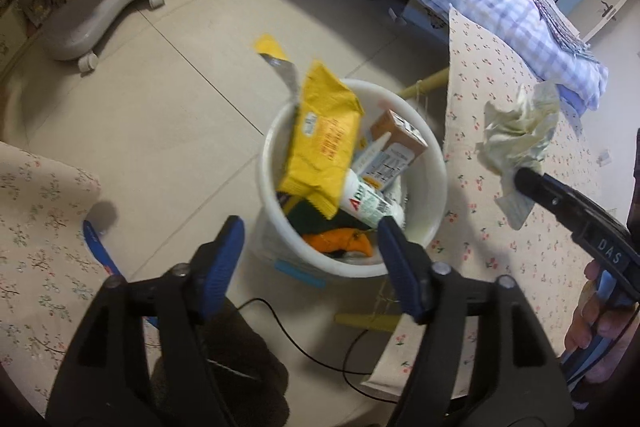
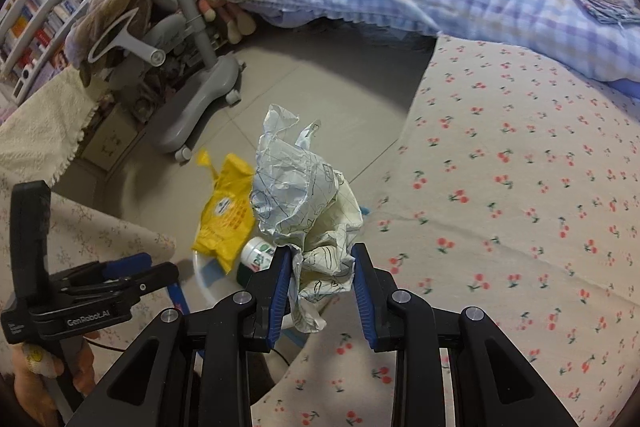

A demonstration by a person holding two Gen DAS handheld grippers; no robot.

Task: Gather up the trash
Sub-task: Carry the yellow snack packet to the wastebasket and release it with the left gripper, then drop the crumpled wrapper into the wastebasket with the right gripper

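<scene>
The cherry-print table (image 2: 520, 187) carries nothing of the task now. Just beside its edge on the floor stands the white bin (image 1: 434, 183), already crowded by 1 yellow packet (image 1: 320, 143). The crumpled paper (image 2: 308, 211) is clamped in the right gripper (image 2: 320, 281), above the table edge; carry it over the rim's open side before letting go. The left gripper (image 1: 308, 239) hangs spread, empty, over the bin.

There was one white bin (image 1: 434, 183), one yellow packet (image 1: 320, 143), one brown carton (image 1: 398, 141), one white bottle (image 1: 370, 203) and one crumpled paper (image 2: 306, 211).
</scene>
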